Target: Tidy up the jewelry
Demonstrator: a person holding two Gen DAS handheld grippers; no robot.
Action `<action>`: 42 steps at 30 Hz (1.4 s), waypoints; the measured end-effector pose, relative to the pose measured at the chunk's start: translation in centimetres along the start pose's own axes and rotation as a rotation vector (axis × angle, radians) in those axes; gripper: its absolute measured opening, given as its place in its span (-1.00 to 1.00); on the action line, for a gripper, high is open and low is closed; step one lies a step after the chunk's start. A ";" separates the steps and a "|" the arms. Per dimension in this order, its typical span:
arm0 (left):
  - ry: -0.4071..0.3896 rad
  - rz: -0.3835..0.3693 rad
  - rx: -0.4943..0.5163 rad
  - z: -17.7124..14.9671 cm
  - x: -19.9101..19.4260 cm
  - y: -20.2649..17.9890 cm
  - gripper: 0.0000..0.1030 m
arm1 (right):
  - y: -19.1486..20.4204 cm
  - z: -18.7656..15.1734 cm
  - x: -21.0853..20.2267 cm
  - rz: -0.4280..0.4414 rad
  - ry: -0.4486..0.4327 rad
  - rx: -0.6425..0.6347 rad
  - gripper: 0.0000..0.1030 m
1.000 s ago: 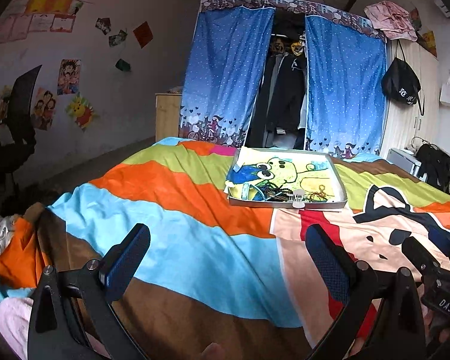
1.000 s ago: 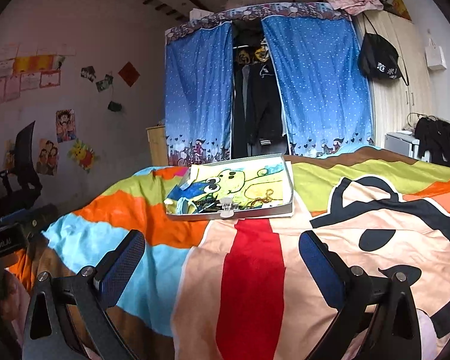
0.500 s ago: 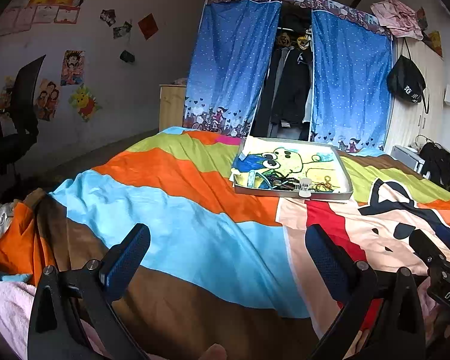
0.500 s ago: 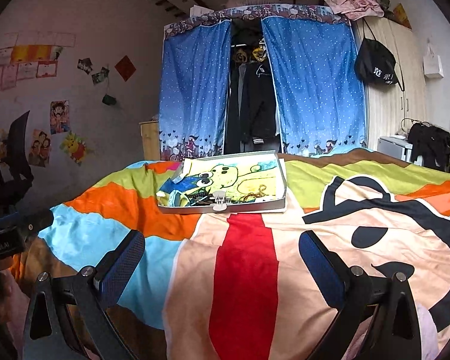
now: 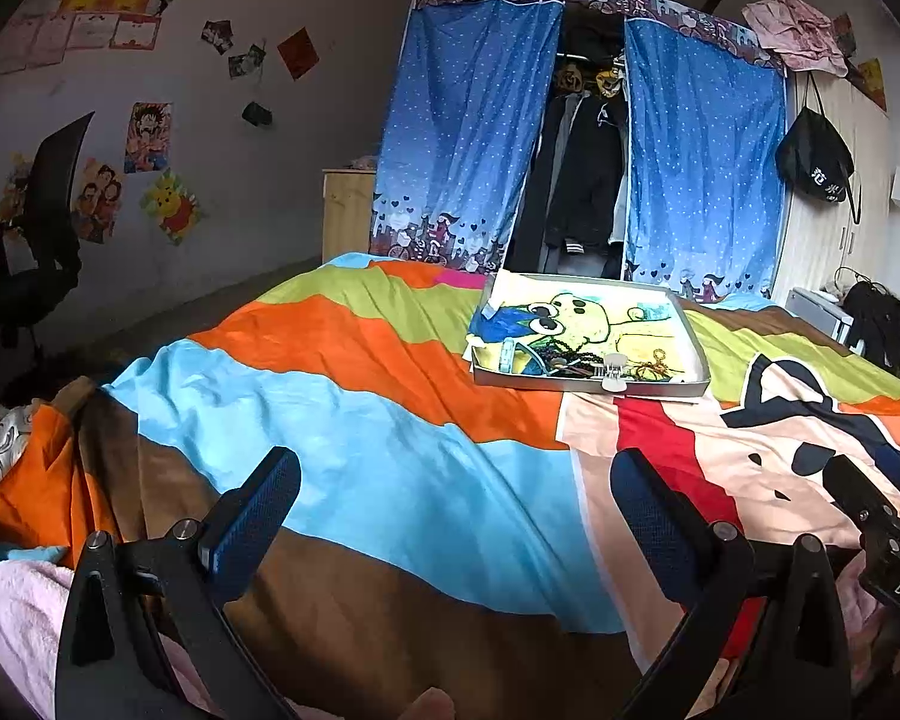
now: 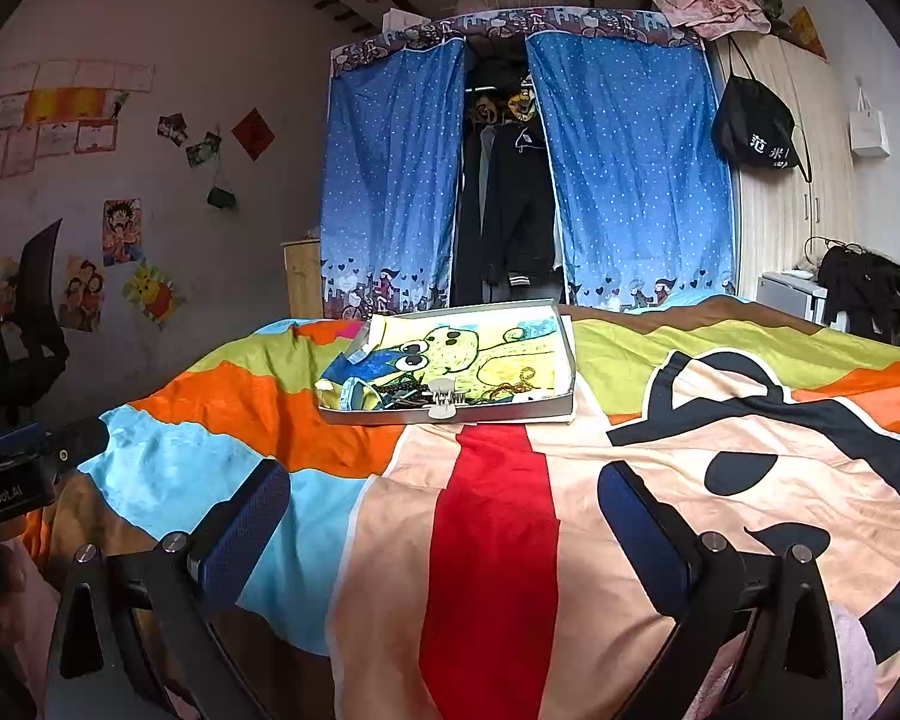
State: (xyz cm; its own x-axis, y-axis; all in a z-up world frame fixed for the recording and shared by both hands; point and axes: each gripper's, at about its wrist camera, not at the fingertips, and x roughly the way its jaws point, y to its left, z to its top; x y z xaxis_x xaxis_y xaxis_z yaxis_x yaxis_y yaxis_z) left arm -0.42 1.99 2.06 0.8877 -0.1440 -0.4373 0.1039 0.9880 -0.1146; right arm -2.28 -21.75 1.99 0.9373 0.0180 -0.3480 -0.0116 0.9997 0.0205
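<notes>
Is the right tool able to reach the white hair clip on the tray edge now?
Probably yes: the open right tool faces the white hair clip, and only bare blanket lies between.

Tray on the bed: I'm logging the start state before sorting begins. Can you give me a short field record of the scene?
surface: bedspread, striped with cartoon print
tray: flat on the bedspread, far from both grippers
tray contents: hair clip at the near rim, dark beads, gold chain, piled at the near side
left gripper: open, empty
right gripper: open, empty
</notes>
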 end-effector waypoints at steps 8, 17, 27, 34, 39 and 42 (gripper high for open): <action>0.004 -0.001 -0.004 -0.1 0.1 0.1 0.97 | 0.0 0.0 0.0 -0.001 0.002 0.001 1.00; 0.006 -0.004 -0.005 -0.2 0.1 0.2 0.97 | 0.0 0.0 0.0 -0.001 0.001 -0.002 1.00; 0.007 -0.006 0.000 -0.2 0.1 0.2 0.97 | 0.0 -0.2 0.1 0.000 0.005 -0.004 1.00; 0.006 -0.007 0.001 -0.2 0.2 0.3 0.97 | 0.0 -0.2 0.1 0.000 0.004 -0.005 1.00; 0.007 -0.009 0.002 -0.2 0.2 0.3 0.97 | 0.1 -0.1 0.1 -0.001 0.005 -0.005 1.00; 0.006 -0.010 0.002 -0.2 0.2 0.3 0.97 | 0.0 -0.1 0.0 0.000 0.004 -0.005 1.00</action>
State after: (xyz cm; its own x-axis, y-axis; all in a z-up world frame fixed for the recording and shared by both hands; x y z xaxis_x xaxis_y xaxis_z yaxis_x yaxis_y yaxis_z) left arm -0.34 2.28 1.73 0.8841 -0.1539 -0.4412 0.1136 0.9867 -0.1166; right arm -2.29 -21.70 1.84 0.9360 0.0179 -0.3516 -0.0130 0.9998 0.0161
